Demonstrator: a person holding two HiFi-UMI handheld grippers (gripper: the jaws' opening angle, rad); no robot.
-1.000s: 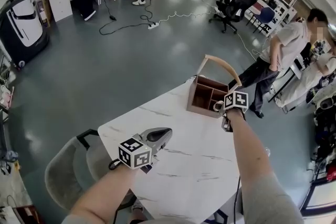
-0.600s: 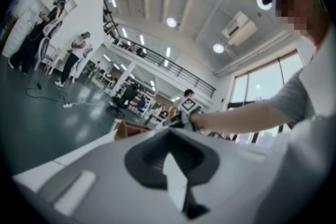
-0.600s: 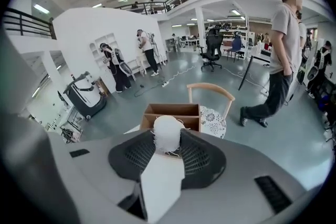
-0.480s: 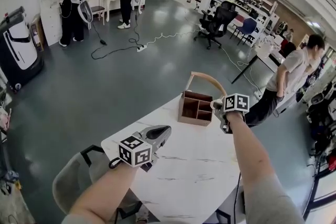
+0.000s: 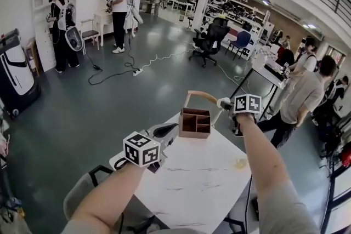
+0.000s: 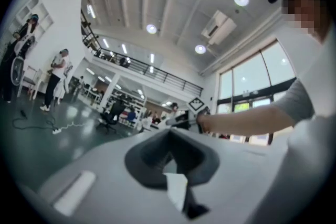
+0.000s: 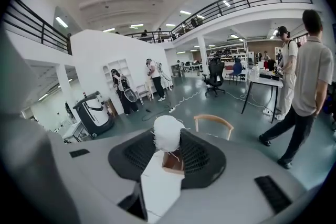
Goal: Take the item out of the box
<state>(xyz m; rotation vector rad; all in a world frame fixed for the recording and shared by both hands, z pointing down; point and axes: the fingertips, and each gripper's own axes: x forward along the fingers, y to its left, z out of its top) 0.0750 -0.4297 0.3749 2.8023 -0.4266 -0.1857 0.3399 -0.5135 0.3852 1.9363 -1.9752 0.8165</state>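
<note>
Marble worktop: both arms higher than before. Right hand-held gripper pinching white yarn ball, now clear of wooden box, at its 2 o'clock. Left hand-held gripper pressed together, empty. Bystander at 3 o'clock.

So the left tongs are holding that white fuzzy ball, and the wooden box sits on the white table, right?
Not quite: it is the right tongs that grip the ball, as the right gripper view shows; the left tongs hold nothing. The box does sit on the white table.
</note>
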